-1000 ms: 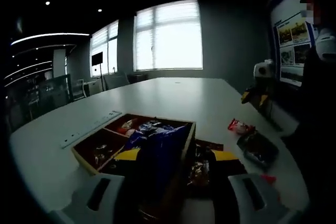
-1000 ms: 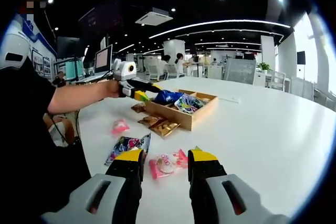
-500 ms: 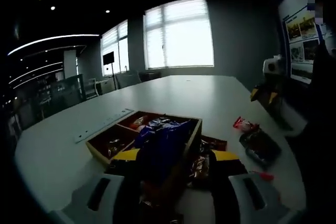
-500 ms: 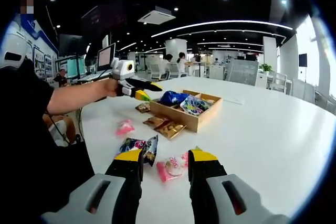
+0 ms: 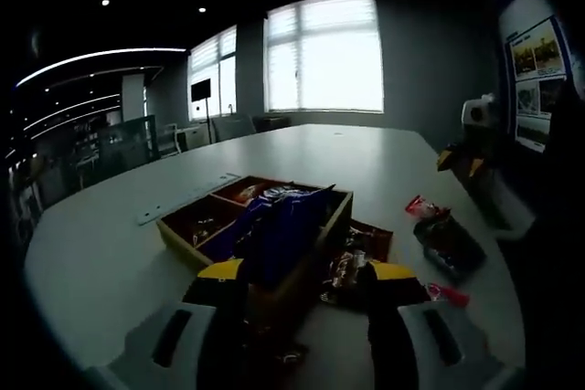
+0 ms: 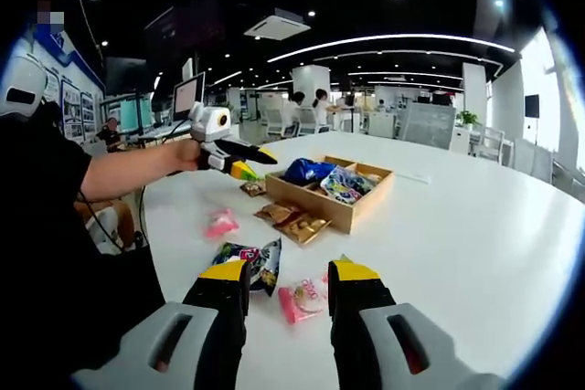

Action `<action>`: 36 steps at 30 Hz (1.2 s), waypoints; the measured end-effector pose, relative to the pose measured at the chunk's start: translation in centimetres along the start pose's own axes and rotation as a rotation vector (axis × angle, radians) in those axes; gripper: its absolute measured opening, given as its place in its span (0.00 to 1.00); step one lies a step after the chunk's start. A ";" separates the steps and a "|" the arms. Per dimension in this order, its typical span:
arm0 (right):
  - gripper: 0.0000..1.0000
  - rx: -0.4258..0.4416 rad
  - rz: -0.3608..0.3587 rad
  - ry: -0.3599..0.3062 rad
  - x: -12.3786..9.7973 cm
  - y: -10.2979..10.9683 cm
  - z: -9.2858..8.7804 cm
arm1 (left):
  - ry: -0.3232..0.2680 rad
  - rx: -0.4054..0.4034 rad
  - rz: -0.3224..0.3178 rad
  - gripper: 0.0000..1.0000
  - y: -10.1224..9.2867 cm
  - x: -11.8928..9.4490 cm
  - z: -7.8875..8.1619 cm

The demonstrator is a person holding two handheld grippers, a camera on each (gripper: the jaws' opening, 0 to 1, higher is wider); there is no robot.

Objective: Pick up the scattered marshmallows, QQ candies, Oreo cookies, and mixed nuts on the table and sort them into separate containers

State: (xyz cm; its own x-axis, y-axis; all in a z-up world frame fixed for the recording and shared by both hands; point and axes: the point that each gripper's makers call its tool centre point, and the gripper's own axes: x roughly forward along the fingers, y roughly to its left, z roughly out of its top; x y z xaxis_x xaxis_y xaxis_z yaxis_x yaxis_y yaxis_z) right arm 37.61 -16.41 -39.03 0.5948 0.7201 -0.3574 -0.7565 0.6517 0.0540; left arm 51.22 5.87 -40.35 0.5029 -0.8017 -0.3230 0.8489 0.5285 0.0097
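The white table (image 6: 475,244) carries a wooden divided tray (image 6: 352,207) well ahead of the right gripper (image 6: 285,282), whose jaws stand apart around a pink candy packet (image 6: 304,297). The left gripper (image 5: 302,276) has its jaws clamped on a blue Oreo packet (image 5: 279,235) over the tray.

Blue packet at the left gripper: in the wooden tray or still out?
In. From the right gripper view the blue packet lies in the near-end compartment of the wooden tray, with the left gripper just beside it.
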 end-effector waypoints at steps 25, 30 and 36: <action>0.30 0.015 0.010 -0.002 0.5 0.3 -0.4 | -0.010 -0.124 0.100 0.55 0.8 -4.2 -1.9; 0.30 0.018 0.013 0.001 0.7 0.3 -0.6 | -0.006 -0.180 0.156 0.55 1.4 -5.3 -2.6; 0.30 0.016 0.021 0.003 1.1 0.5 -0.6 | -0.002 -0.221 0.195 0.55 1.7 -6.7 -3.5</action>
State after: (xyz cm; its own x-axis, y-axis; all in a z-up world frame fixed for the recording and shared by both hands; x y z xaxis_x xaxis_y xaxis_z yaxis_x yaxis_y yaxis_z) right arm 37.74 -15.48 -39.92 0.5782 0.7329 -0.3585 -0.7642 0.6404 0.0769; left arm 48.78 13.09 -41.46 0.6534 -0.6795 -0.3337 0.6803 0.7204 -0.1348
